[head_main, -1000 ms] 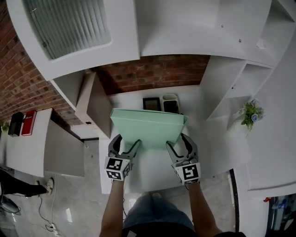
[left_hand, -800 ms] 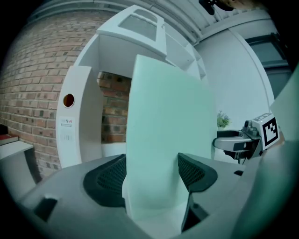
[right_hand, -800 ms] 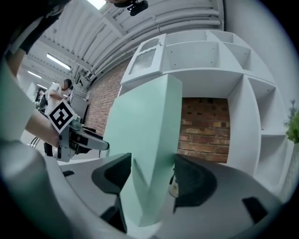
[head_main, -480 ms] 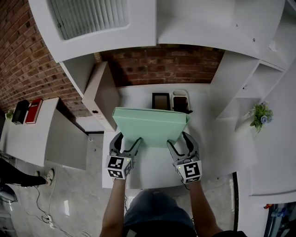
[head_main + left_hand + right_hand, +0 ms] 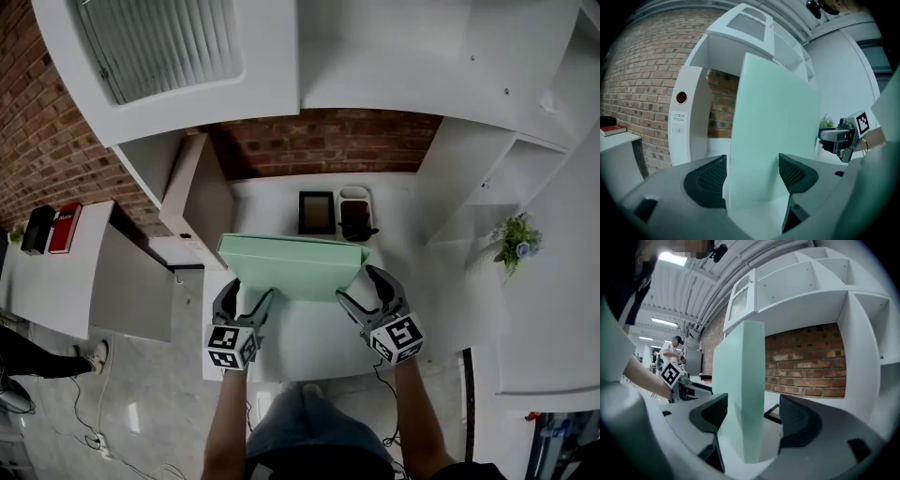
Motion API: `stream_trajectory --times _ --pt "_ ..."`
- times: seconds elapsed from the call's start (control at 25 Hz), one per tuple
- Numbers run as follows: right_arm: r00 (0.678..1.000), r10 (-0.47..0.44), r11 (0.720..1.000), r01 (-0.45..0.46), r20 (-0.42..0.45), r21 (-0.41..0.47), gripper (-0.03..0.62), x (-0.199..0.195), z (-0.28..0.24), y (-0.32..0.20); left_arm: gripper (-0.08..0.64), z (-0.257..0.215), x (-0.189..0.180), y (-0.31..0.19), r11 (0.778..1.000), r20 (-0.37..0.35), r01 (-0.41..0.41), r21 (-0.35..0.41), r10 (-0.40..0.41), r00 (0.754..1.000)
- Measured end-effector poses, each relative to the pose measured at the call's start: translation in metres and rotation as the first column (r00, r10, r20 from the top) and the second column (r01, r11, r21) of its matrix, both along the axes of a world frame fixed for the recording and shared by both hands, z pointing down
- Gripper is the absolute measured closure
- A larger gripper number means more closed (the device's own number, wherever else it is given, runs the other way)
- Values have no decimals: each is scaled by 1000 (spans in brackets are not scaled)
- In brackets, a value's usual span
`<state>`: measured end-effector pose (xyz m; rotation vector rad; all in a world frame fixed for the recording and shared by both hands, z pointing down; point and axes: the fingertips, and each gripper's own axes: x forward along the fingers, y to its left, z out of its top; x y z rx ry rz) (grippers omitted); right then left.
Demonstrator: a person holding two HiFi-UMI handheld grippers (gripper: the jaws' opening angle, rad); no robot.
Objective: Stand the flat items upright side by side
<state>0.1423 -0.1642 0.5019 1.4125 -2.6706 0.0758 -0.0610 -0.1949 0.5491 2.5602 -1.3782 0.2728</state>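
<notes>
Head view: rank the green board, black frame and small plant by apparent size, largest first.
Largest: green board, by far.
Then black frame and plant: about alike, so I won't rank them.

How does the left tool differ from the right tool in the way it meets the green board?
The left tool is closed on the board. The right tool is open, its jaws just widened, with a gap beside the board. The left tool is at the board's left end, the right tool at its right end. Both have the upright board between their jaws.
</notes>
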Motion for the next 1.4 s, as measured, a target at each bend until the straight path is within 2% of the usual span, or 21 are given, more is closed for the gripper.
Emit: stream_trajectory --times 0.12,0.2,0.36,0.52,0.6,0.68,0.88,1.0,1.24,1.4 --pt "991 -132 990 132 24 -39 248 -2 -9 -7 239 3 -2 9 1000 2 10 -30 -10 1000" --pt "971 -237 969 239 44 -65 229 -9 -15 -13 239 4 -1 16 999 8 9 -38 -9 1000" --pt "906 -422 901 422 23 -104 224 -28 -22 -22 239 0 0 28 999 3 8 -37 -8 1000" --pt "841 -541 833 537 2 -137 229 -49 -23 -28 239 -2 -3 36 999 12 4 -32 -3 1000" --pt "810 -586 801 580 0 -148 284 -58 -21 -26 239 -2 -5 39 999 3 10 -38 -10 1000" --pt "791 -611 783 605 -5 -144 383 -64 -20 -23 239 -1 -6 41 999 -1 17 -45 -17 1000" --pt "799 -599 799 594 -43 -91 438 -70 -22 -16 239 -2 -14 45 998 -5 31 -48 -31 999" --pt "818 -572 820 568 -63 -68 463 -73 -24 -10 239 -2 -18 46 998 -6 32 -47 -33 999" --pt "889 -457 889 456 -21 -25 482 -74 -31 -7 239 2 -21 51 998 0 19 -57 -19 1000" --pt "945 -326 945 326 6 -10 483 -75 -42 -20 239 -1 -27 52 998 -8 20 -54 -21 1000"
